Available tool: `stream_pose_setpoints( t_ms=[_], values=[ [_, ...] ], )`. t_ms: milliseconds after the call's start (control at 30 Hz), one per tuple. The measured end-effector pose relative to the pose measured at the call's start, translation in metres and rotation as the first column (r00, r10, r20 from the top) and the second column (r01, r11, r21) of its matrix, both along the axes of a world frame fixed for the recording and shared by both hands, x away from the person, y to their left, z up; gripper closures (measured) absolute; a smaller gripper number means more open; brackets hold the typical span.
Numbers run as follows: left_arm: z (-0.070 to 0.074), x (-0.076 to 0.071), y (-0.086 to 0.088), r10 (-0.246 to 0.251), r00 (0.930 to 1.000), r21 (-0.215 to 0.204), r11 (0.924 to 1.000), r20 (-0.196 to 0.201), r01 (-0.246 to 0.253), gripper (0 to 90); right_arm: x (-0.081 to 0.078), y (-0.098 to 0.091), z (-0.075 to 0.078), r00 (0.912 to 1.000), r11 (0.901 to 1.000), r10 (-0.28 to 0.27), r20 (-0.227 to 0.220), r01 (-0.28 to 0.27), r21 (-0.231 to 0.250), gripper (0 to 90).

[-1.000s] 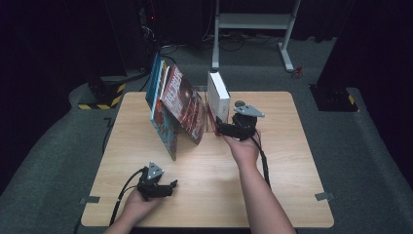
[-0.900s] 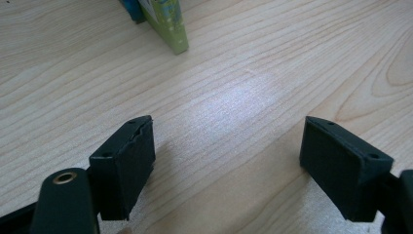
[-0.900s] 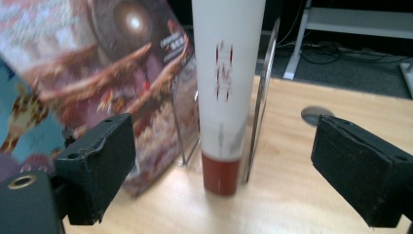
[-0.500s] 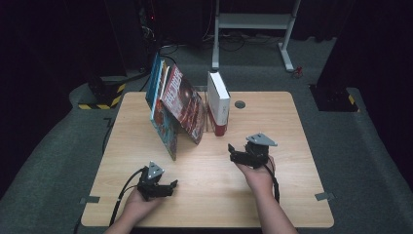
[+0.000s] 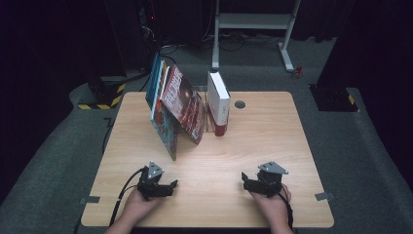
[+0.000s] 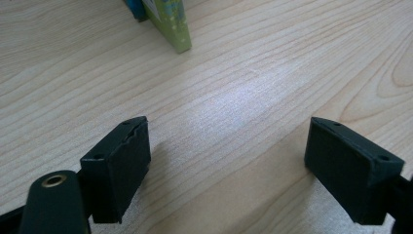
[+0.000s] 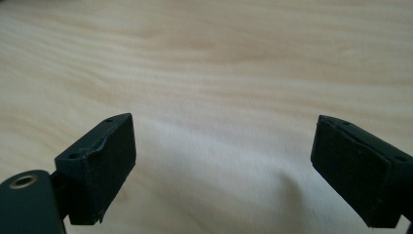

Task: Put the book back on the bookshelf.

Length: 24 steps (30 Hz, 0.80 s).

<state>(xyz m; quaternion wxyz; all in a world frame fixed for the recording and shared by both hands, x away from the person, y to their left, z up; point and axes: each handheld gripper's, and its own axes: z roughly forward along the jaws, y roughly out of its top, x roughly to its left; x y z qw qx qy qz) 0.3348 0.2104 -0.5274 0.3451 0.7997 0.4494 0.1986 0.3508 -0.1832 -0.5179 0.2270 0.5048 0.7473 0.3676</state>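
Left gripper (image 5: 168,187) at 7 o'clock on table (image 5: 272,126): jaws spread wide, just been opening, nothing between, only bare wood beneath. Right gripper (image 5: 247,181) at 5 o'clock: jaws likewise wide apart, empty, touching nothing. Leaning books (image 5: 178,109) and white upright book (image 5: 219,101) at 12 o'clock, well apart from both.

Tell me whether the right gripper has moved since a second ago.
Yes. The right gripper has drawn back from the white book to the table's near edge.

Smooth pale wood table (image 5: 272,146), glossy book covers (image 5: 182,102)
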Motion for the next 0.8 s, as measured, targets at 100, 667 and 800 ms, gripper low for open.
stream_pose_setpoints(
  t_ms=[100,667,800],
  values=[
    [0.0,0.0,0.0,0.001,1.0,-0.004,1.0,-0.001,-0.001,17.2,-0.01,-0.005,-0.005,0.9987,0.9994,0.003,-0.05,-0.004,-0.034,9.2],
    [0.0,0.0,0.001,0.026,0.9996,-0.01,0.9996,0.007,-0.026,20.3,-0.015,0.001,-0.007,0.9953,0.996,0.007,-0.097,-0.015,-0.088,7.9],
    [0.0,0.001,0.0,0.031,0.9995,-0.009,0.9995,0.005,-0.031,19.8,-0.016,0.0,-0.007,0.9958,0.9957,0.004,-0.091,-0.012,-0.091,8.3]
  ],
)
